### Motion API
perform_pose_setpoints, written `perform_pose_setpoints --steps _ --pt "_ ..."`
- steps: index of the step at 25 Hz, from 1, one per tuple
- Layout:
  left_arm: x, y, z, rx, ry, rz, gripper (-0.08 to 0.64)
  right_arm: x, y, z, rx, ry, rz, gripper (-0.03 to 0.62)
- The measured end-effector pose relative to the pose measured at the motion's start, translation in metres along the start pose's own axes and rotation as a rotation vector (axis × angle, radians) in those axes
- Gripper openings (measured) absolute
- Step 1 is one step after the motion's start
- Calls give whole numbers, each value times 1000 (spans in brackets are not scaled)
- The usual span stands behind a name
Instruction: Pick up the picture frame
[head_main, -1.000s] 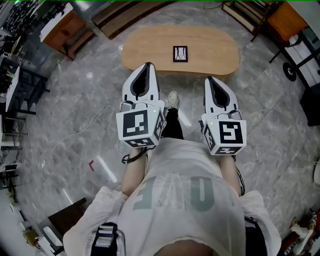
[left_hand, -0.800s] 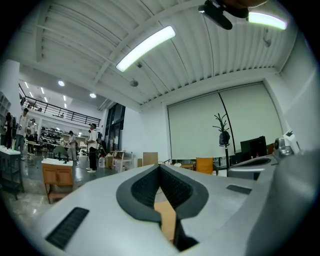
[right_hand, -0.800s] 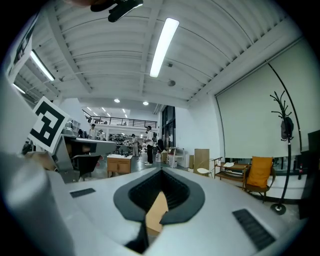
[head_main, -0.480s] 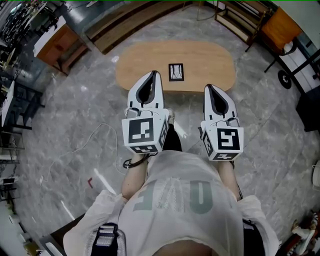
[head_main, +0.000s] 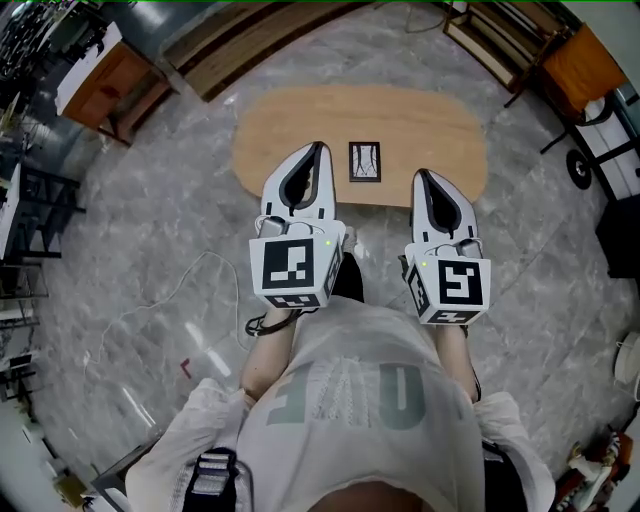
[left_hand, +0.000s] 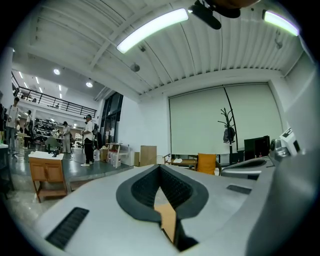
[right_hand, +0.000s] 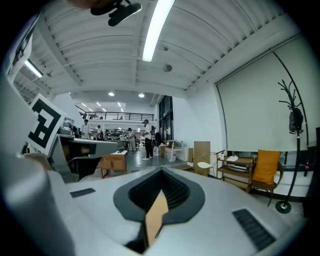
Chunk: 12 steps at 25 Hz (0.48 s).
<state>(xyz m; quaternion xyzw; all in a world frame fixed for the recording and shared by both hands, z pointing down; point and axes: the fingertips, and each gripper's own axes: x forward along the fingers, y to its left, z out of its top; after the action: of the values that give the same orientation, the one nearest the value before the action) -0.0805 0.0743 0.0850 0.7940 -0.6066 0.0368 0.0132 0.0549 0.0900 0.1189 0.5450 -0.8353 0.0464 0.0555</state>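
Nearest the camera a pale shirt (head_main: 350, 400) is seen, and from it both grippers are held forward side by side above the marble floor (head_main: 150, 250). The left gripper (head_main: 319, 147) is shown with its jaws brought together and nothing between them. The jaws of the right gripper (head_main: 420, 174) are likewise closed on nothing. Their tips are seen at the near edge of the oval wooden counter (head_main: 280, 120). The picture frame (head_main: 365, 162), dark-bordered, is found on that counter, apparently lying flat, between the lines of the two grippers and near their tips, but touched by neither. The step in hand is judged to be the approach, since no grasp has been made yet. For the next move the jaws of one gripper would have to be parted, lowered to an edge of the frame and closed across its thin border. A flat-lying frame may be hard to get under, so a slip is to be feared. No container is seen on the counter.
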Motion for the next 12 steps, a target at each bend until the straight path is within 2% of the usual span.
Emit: perform_pose_setpoints --steps 12 --pt "155 99 26 7 -20 -97 9 181 -7 59 -28 -23 -47 5"
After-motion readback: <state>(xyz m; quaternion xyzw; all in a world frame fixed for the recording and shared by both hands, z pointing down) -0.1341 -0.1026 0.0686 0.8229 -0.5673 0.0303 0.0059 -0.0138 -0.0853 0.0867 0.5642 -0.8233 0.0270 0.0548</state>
